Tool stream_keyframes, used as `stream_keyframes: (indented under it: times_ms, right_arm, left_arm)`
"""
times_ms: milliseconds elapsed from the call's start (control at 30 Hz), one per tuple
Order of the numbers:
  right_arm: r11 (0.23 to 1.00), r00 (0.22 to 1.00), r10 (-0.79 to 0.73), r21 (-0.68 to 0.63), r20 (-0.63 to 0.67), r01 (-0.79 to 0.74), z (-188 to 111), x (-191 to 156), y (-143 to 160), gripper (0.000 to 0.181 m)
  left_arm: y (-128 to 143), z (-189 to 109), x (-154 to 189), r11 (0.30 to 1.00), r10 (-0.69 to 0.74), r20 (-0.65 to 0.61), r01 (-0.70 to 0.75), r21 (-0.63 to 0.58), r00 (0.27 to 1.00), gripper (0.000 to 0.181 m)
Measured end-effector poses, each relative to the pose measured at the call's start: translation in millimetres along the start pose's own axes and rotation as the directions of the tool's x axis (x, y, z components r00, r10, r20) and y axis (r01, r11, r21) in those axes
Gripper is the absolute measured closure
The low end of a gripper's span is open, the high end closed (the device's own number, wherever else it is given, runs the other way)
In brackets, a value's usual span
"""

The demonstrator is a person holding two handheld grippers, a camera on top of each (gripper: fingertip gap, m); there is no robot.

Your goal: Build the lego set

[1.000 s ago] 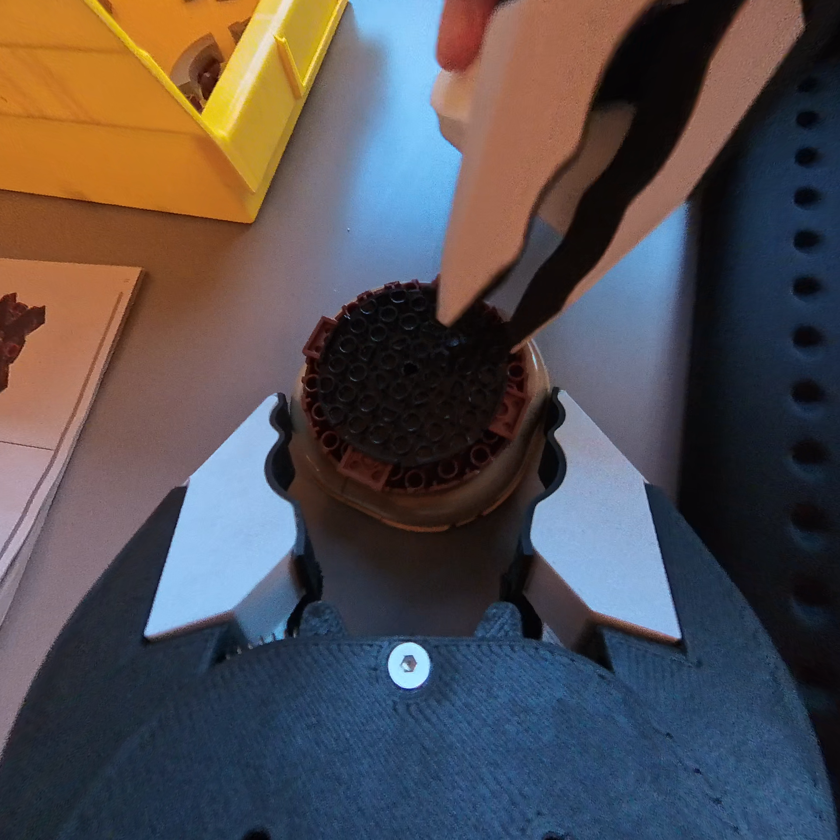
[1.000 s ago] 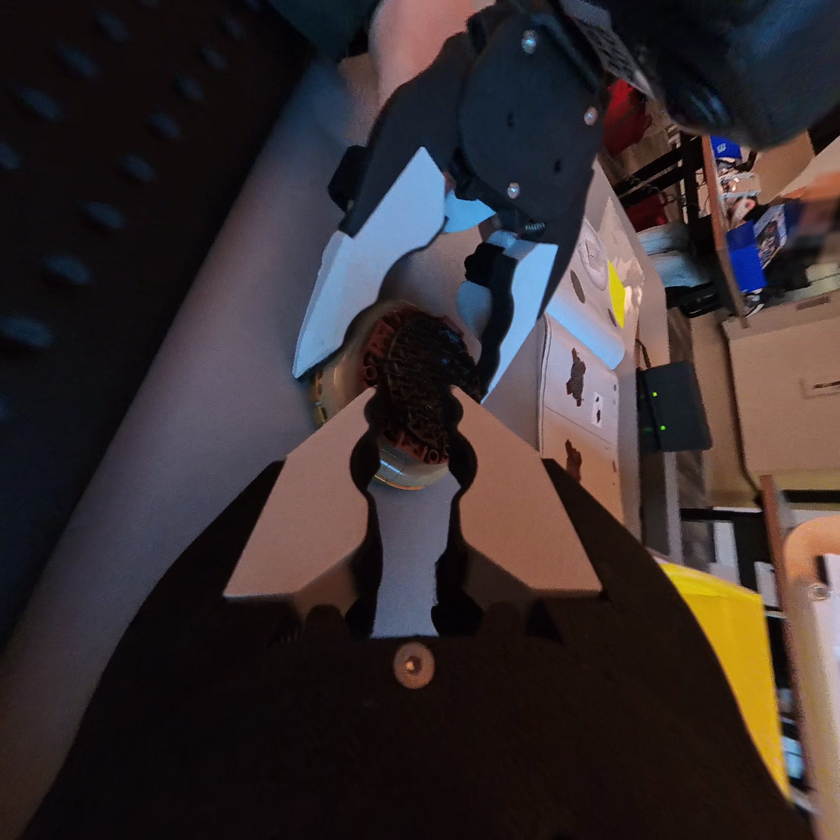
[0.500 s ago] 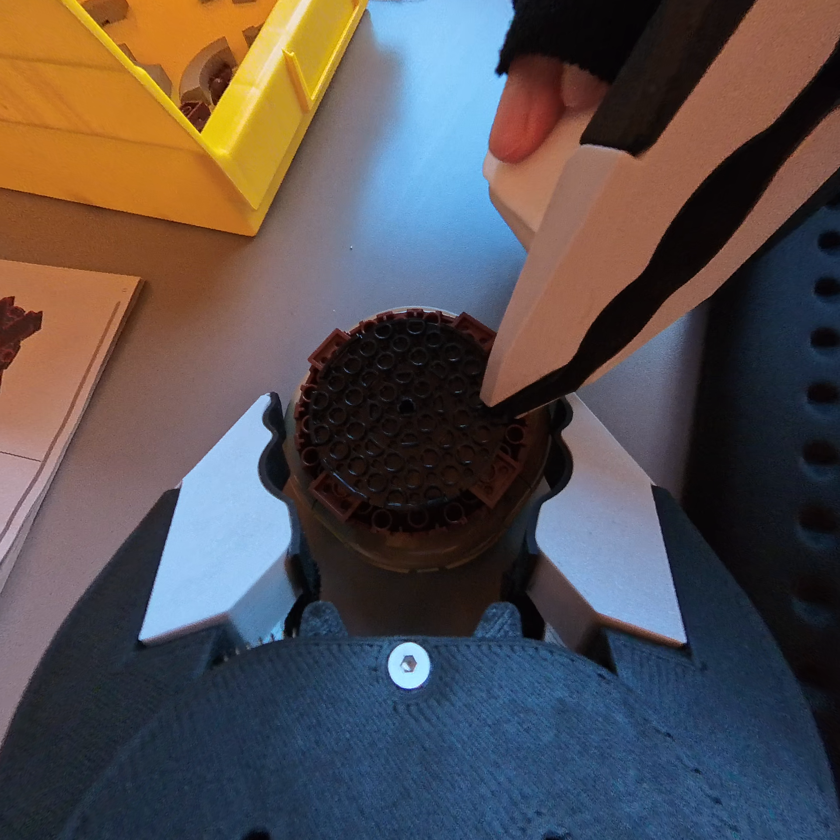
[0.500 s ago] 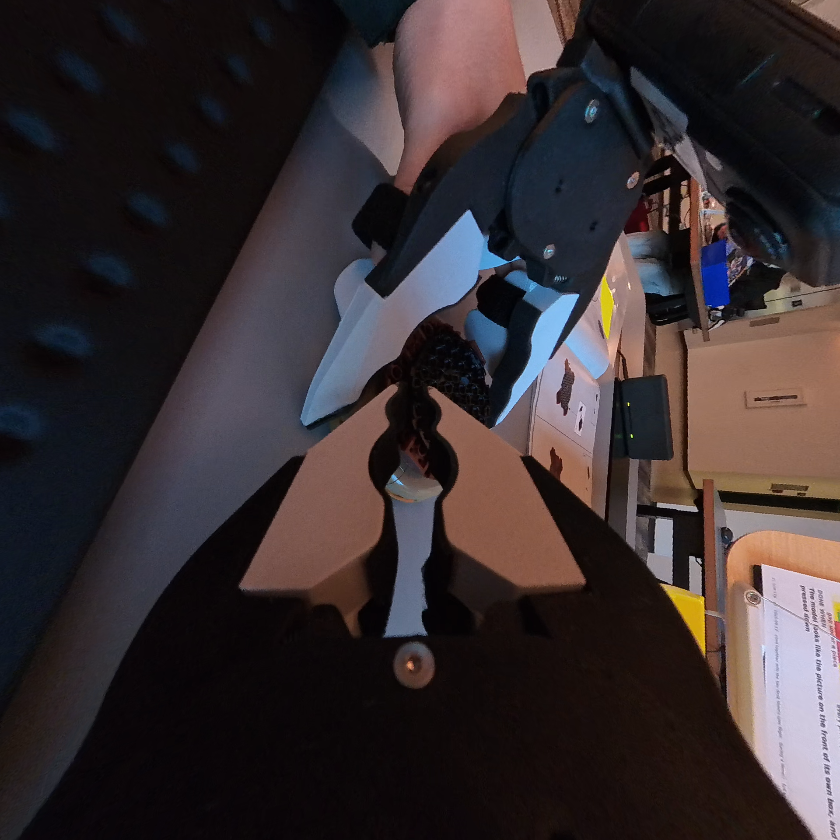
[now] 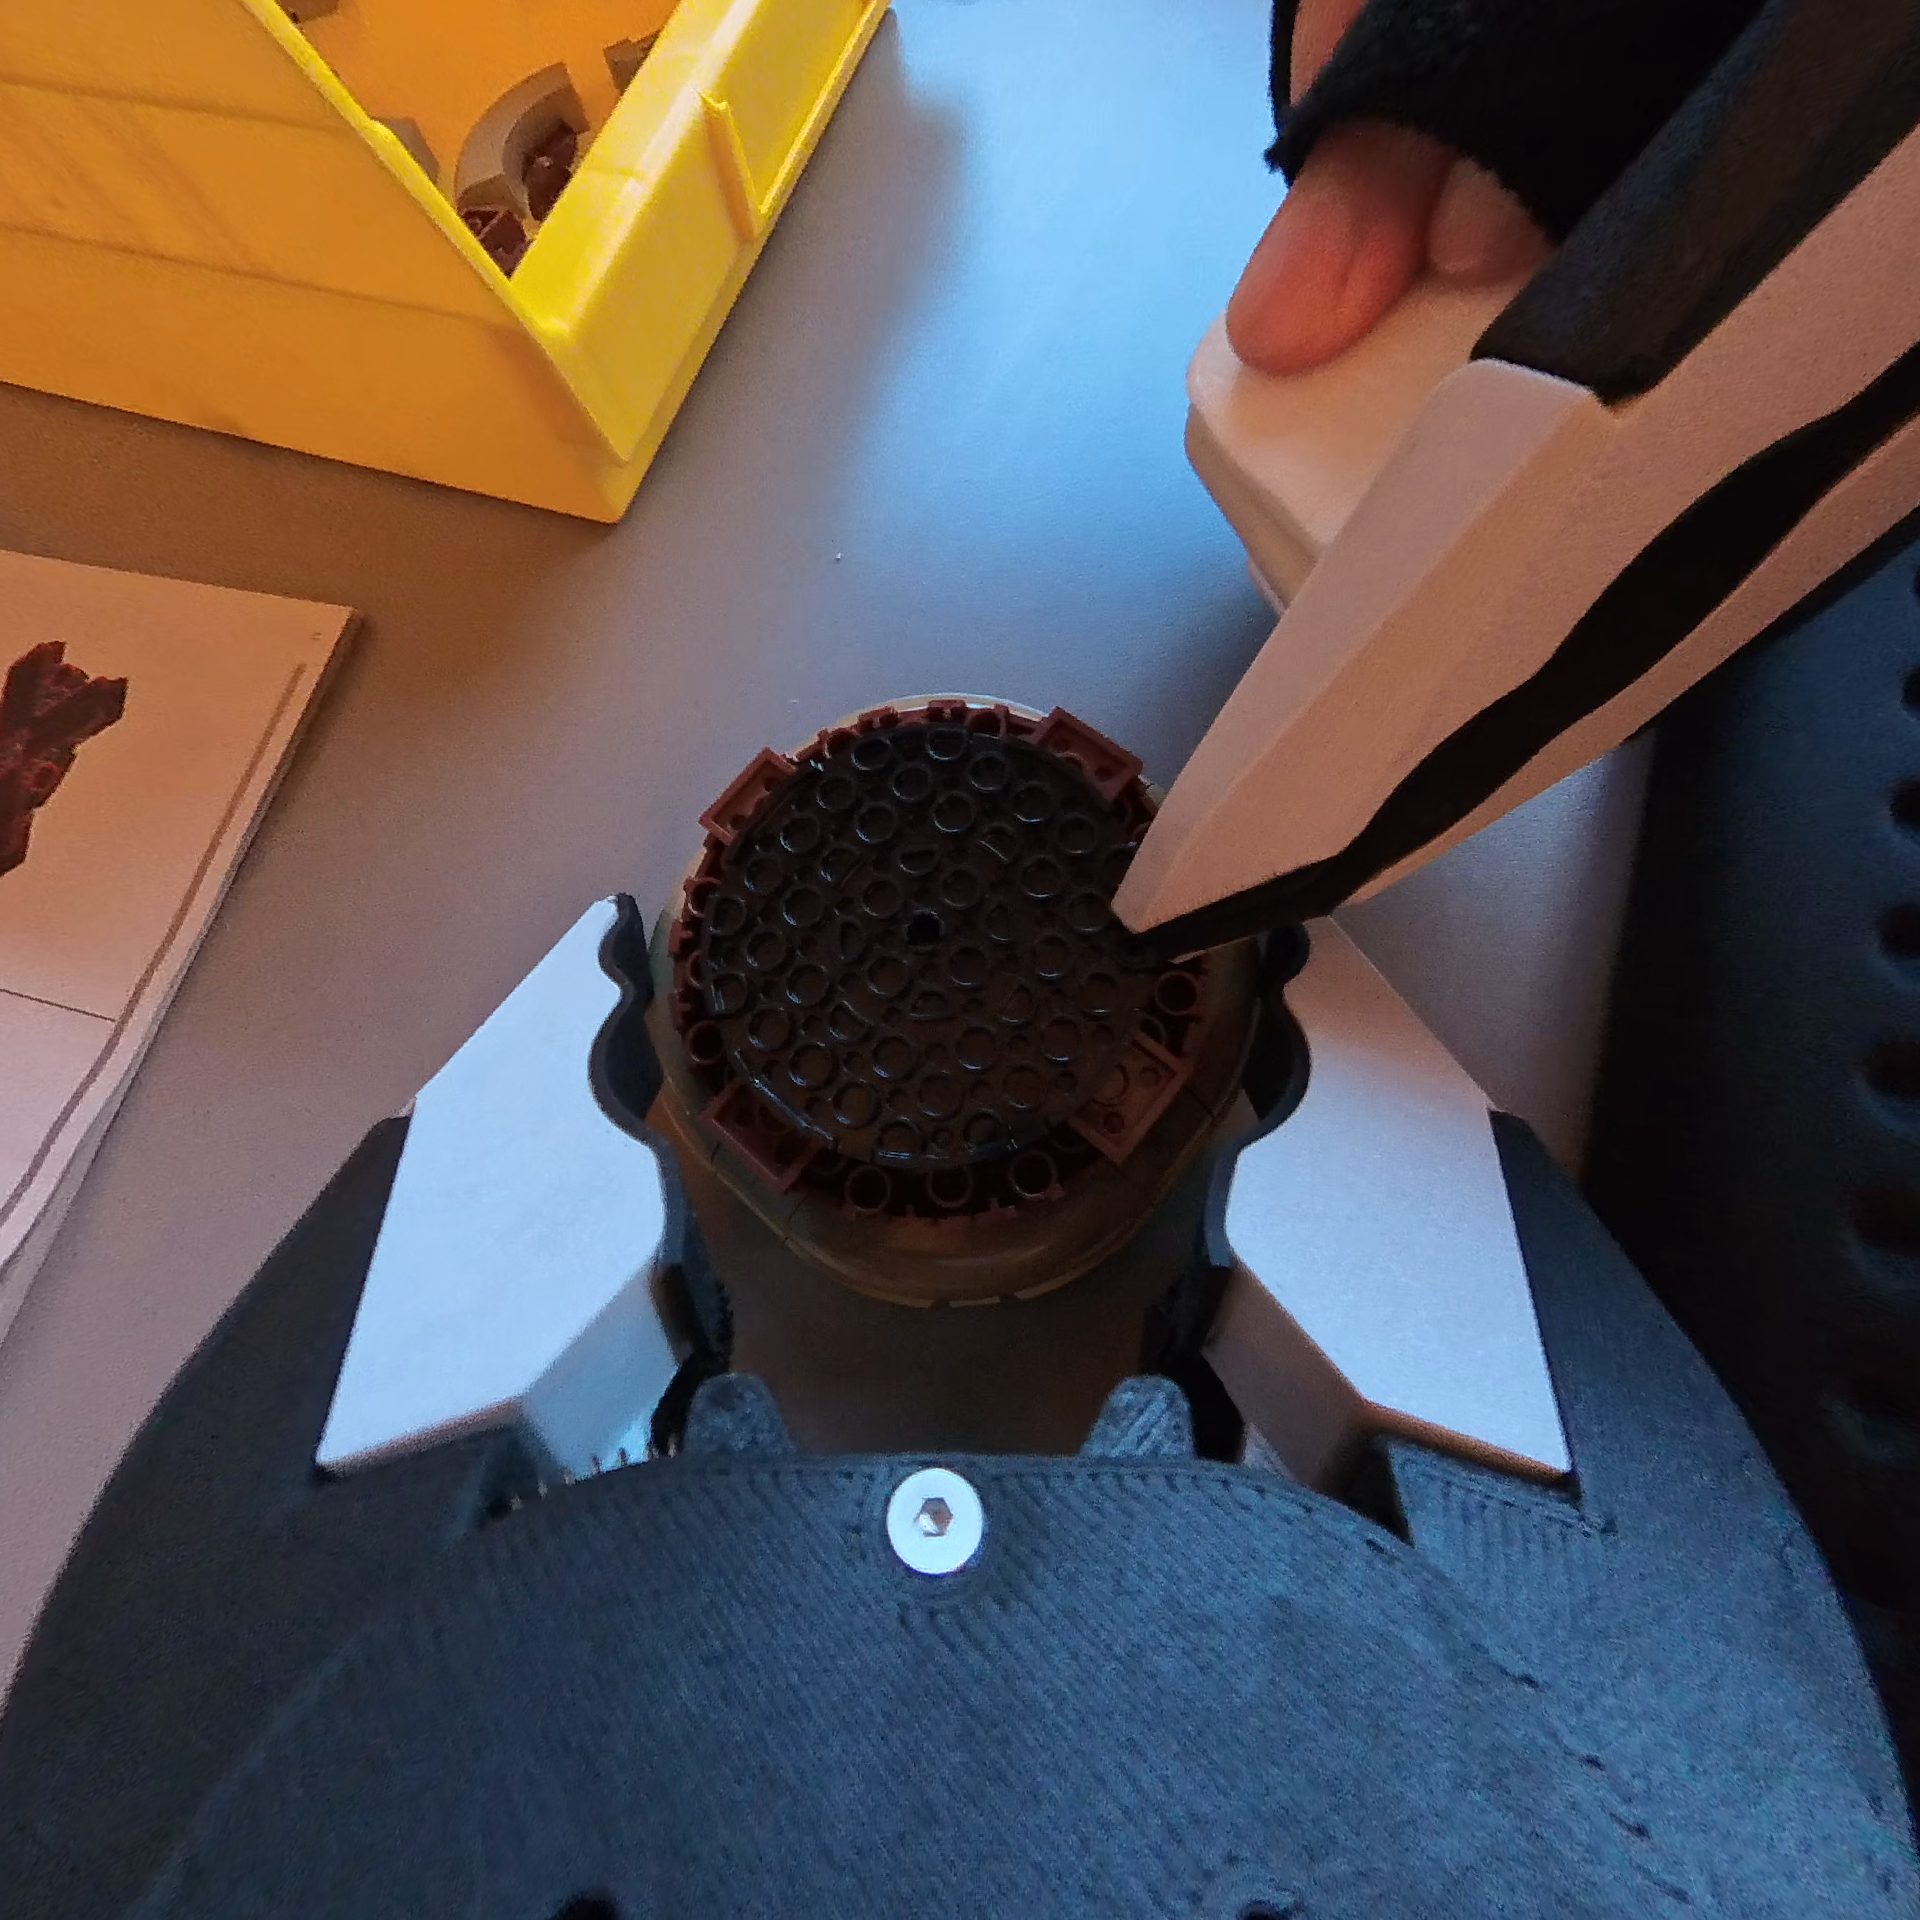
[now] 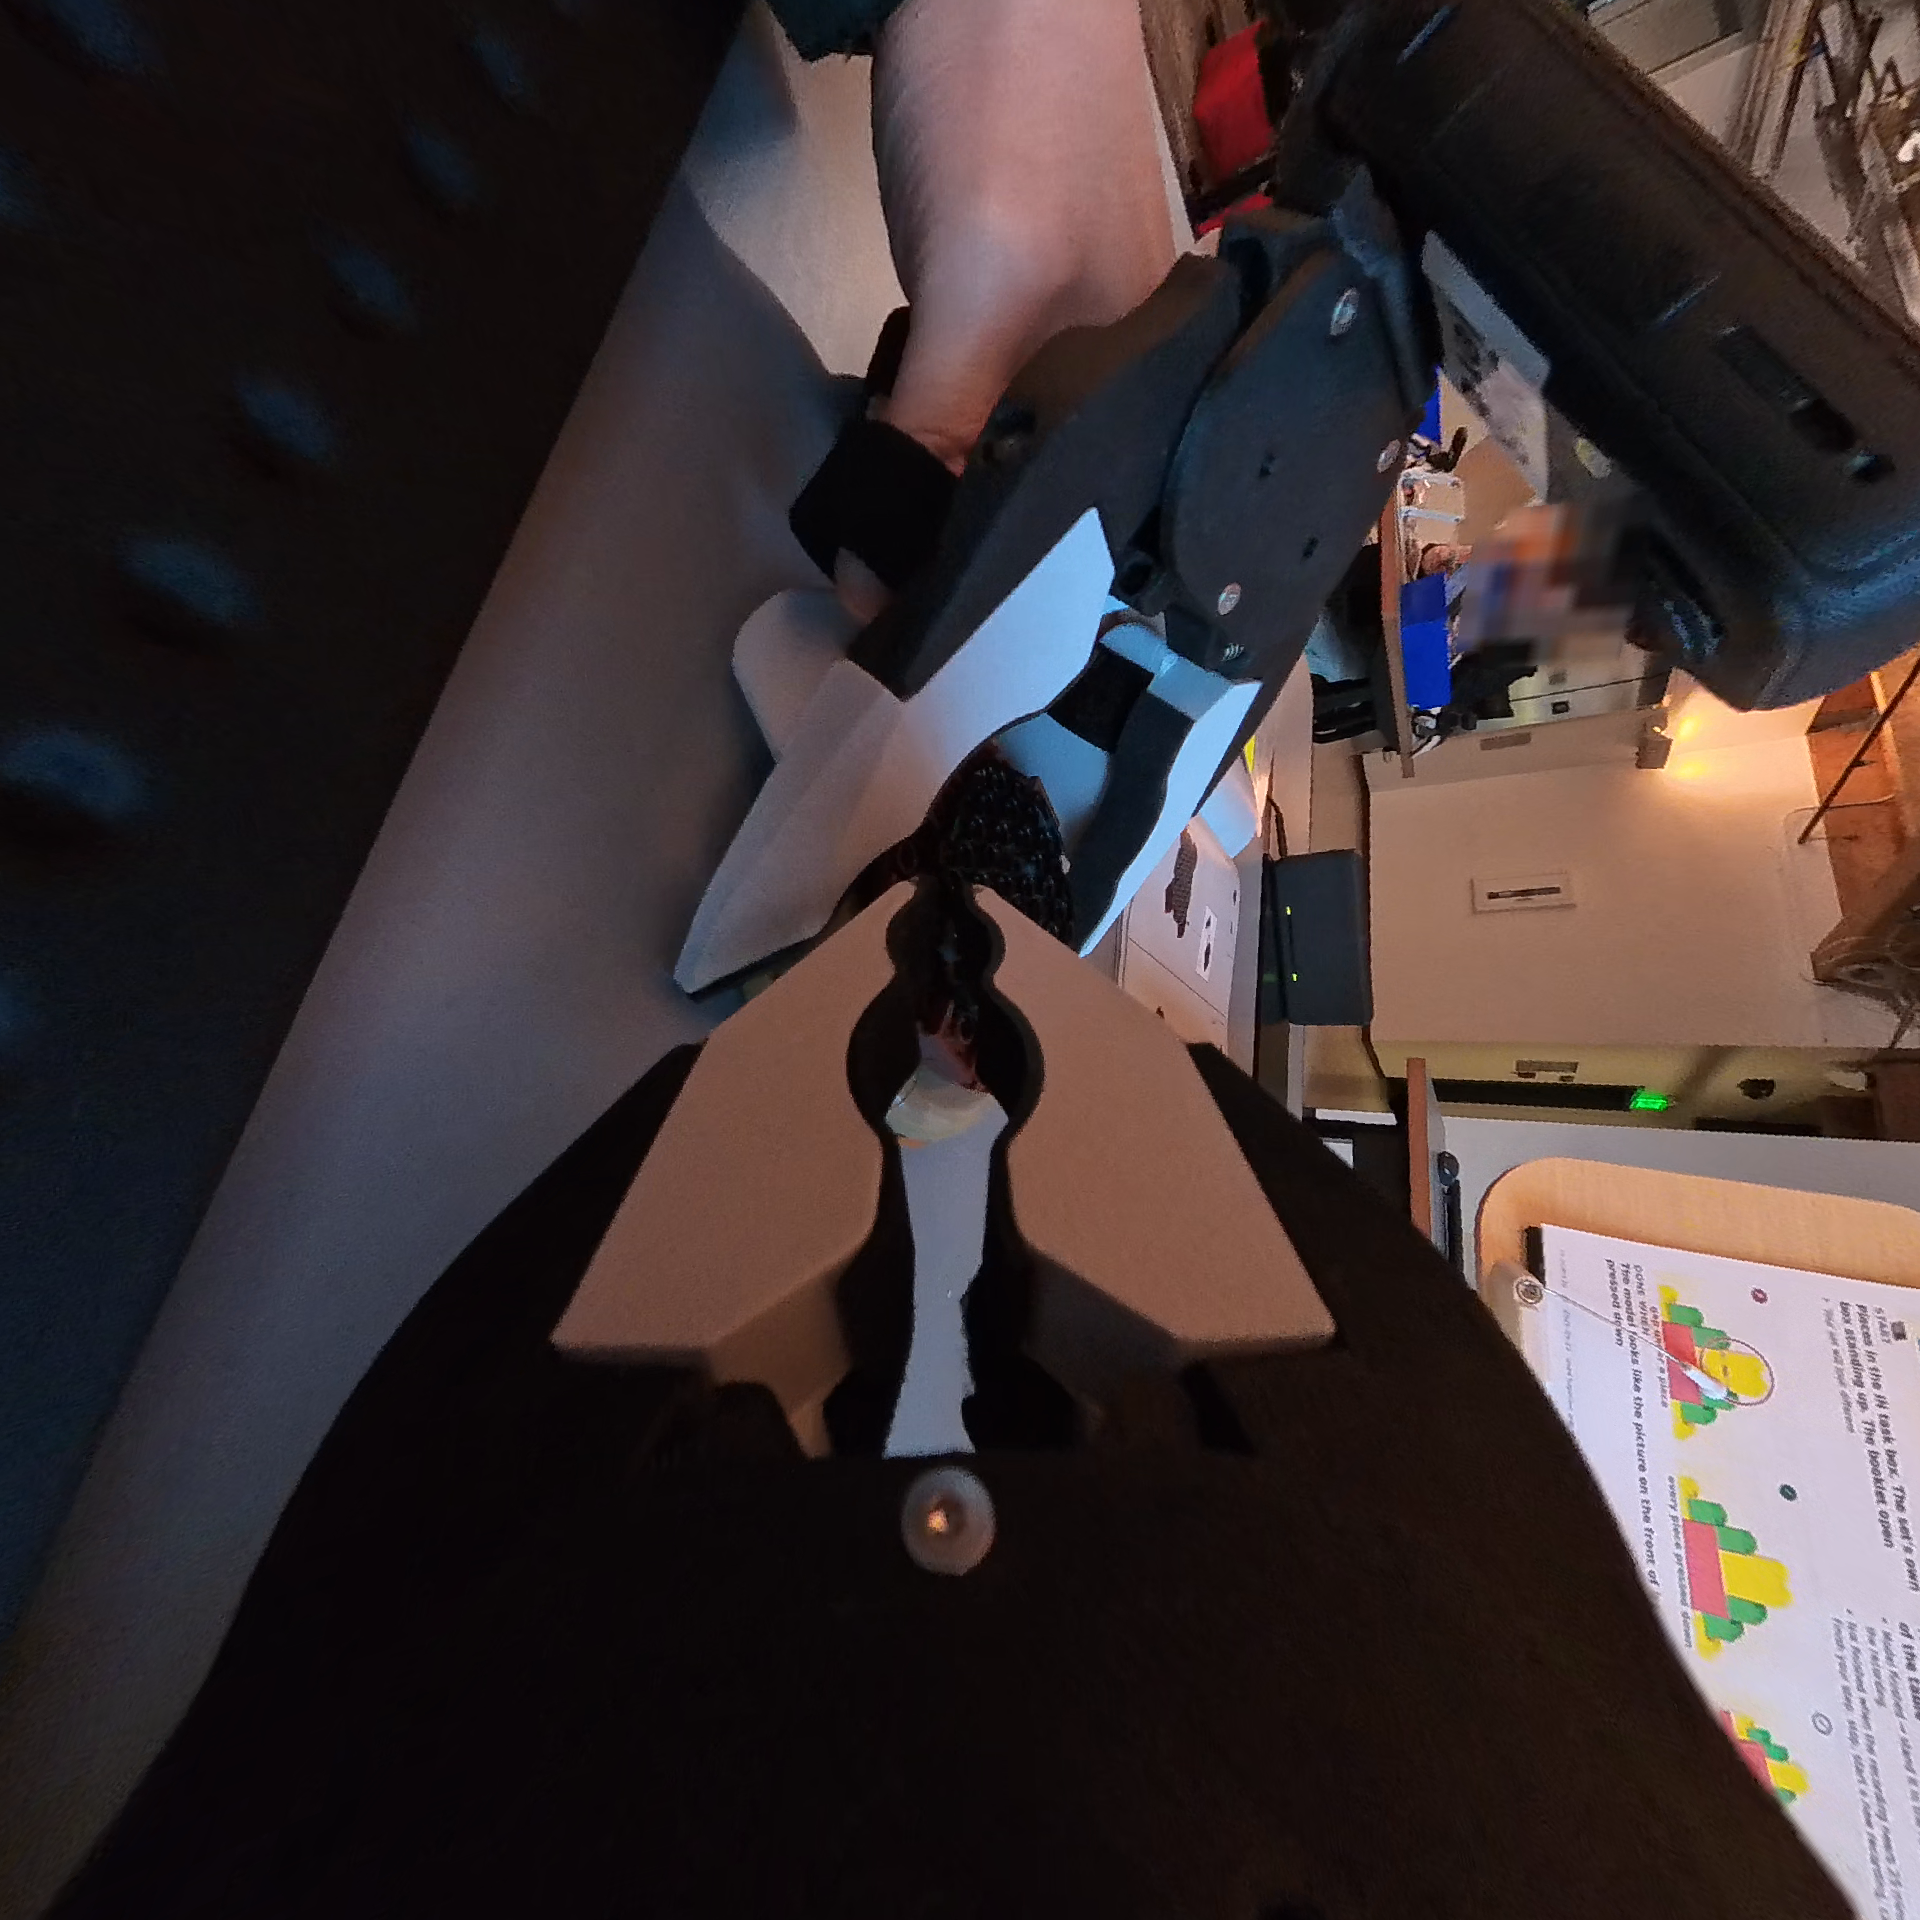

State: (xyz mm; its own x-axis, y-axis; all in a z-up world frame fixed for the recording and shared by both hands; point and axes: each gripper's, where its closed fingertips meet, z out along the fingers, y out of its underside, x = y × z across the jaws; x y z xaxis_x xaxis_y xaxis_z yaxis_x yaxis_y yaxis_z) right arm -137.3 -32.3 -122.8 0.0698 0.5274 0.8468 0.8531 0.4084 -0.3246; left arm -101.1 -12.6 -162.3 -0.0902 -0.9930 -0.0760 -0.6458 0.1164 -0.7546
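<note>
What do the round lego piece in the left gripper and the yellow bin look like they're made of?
The round lego piece looks like hard moulded plastic, black and reddish-brown: glossy glints on its rings of tubes. Its tan outer shell seems smooth plastic too. The yellow bin appears to be rigid moulded plastic with a semi-gloss sheen and a moulded rib. The left gripper clamps the piece.

Two grippers show: the left gripper (image 5: 951, 1029) and the right gripper (image 5: 1143, 925). One round lego build (image 5: 925, 977) is in view, one yellow bin (image 5: 613, 312) (several loose pieces inside, too hidden to count), one instruction booklet (image 5: 125, 831), one table (image 5: 935, 468).
</note>
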Motion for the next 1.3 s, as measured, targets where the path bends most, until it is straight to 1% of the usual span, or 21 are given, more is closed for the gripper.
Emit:
stream_keyframes:
  times_ms: [33,233,333,467,533,600,633,733,867,933,967,1033,1200,1300]
  right_arm:
    - [1.0,1.0,0.004,0.002,-0.001,-0.004,0,0,0,0.181]
    - [0.999,1.0,-0.001,0.032,0.003,0.001,0,0,0,0.179]
    - [0.998,0.999,0.029,0.046,0.028,-0.03,1,-2,0,0.179]
    - [0.997,0.997,0.068,0.031,0.025,-0.069,2,-2,-1,0.18]
    - [0.989,0.989,0.14,0.037,0.044,-0.141,3,-1,-1,0.18]
    - [0.963,0.961,0.258,0.05,0.1,-0.264,4,-1,-1,0.179]
    - [0.953,0.949,0.292,0.051,0.119,-0.3,4,-1,-1,0.179]
    - [0.95,0.946,0.3,0.056,0.121,-0.309,4,-1,-1,0.179]
    - [0.958,0.956,0.272,0.067,0.113,-0.281,4,0,-2,0.179]
    - [0.956,0.953,0.281,0.058,0.111,-0.288,6,2,0,0.18]
    - [0.956,0.952,0.283,0.049,0.119,-0.29,7,1,3,0.18]
    - [0.953,0.949,0.287,0.065,0.126,-0.297,7,2,6,0.181]
    - [0.954,0.951,0.277,0.083,0.135,-0.289,7,2,6,0.18]
    - [0.955,0.953,0.271,0.089,0.134,-0.283,6,2,6,0.18]
  left_arm:
    - [0,0,0,1.0,-0.001,0.001,0.001,0.0,1.0,0.064]
    - [0,0,0,1.0,0.0,0.001,0.0,0.0,1.0,0.064]
    - [0,0,0,1.0,0.0,0.002,0.0,0.0,1.0,0.064]
    - [0,0,0,1.0,-0.001,0.002,0.001,0.0,1.0,0.064]
    - [0,0,-1,1.0,-0.004,0.004,0.004,-0.001,1.0,0.064]
    - [0,0,-1,1.0,-0.005,0.006,0.005,-0.001,1.0,0.064]
    - [0,0,-1,1.0,-0.006,0.006,0.006,-0.001,1.0,0.064]
    - [0,0,-1,1.0,-0.006,0.005,0.006,-0.001,1.0,0.064]
    - [1,-1,-2,1.0,-0.013,0.005,0.013,-0.005,1.0,0.063]
    - [4,-4,-5,1.0,-0.022,0.018,0.022,-0.012,1.0,0.059]
    - [6,-7,-7,1.0,-0.022,0.021,0.023,-0.006,1.0,0.06]
    - [6,-14,-7,0.997,-0.068,-0.021,0.069,0.026,0.997,0.062]
    - [-7,-30,-13,0.962,-0.209,-0.145,0.23,0.146,0.967,0.083]
    - [-11,-33,-13,0.962,-0.189,-0.149,0.214,0.172,0.971,0.09]
